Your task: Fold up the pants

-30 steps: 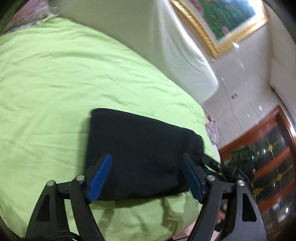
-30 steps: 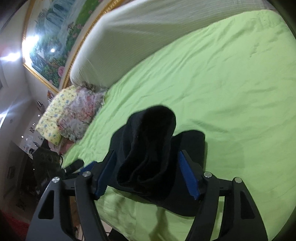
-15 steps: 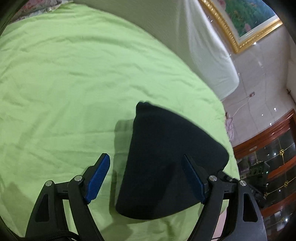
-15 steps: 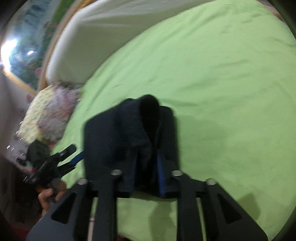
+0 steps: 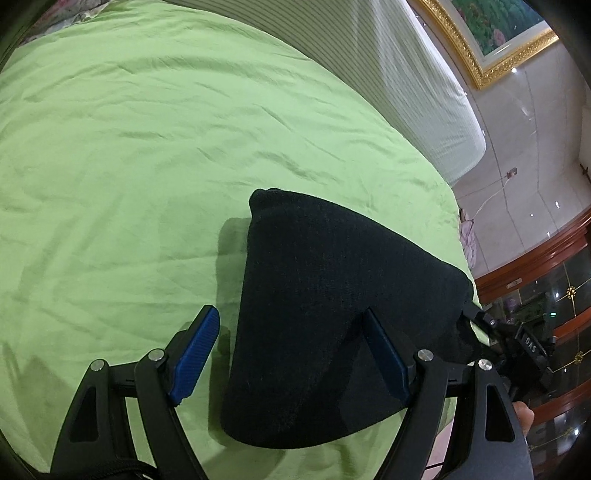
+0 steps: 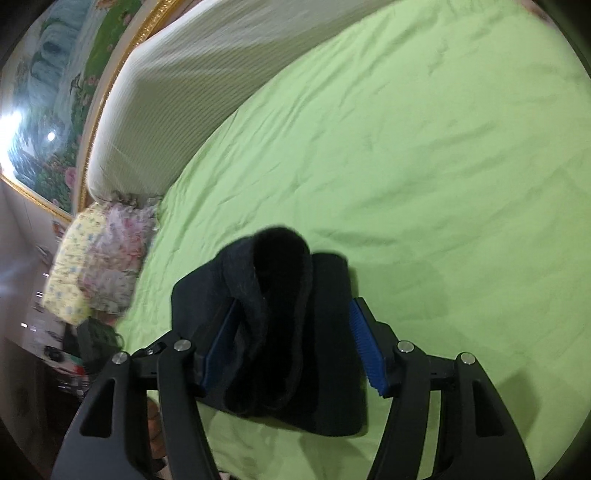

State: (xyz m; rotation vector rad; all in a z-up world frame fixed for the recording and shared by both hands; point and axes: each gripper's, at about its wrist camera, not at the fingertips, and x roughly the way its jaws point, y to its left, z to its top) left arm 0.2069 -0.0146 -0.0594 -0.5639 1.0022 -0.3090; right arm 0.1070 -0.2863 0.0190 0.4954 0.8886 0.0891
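Observation:
The black pants (image 5: 332,314) lie folded into a thick bundle on the green bed sheet (image 5: 147,147), near the bed's front edge. My left gripper (image 5: 291,354) is open, its blue pads spread wide over the bundle's near left part, holding nothing. In the right wrist view the bundle (image 6: 280,317) shows its rolled open end, standing up between the pads. My right gripper (image 6: 291,343) is open around that end, the pads apart from the cloth on the right side. The right gripper's body also shows in the left wrist view (image 5: 517,339), at the bundle's right end.
A white striped headboard (image 5: 406,81) runs along the far side of the bed. A gold-framed painting (image 5: 491,33) hangs above it. Floral pillows (image 6: 99,258) lie at the bed's left end. A wooden glass cabinet (image 5: 554,295) stands to the right of the bed.
My right gripper was shut on the bundle's end half a second ago and has opened wide. The bundle now rests on the sheet. My left gripper stayed open and barely moved.

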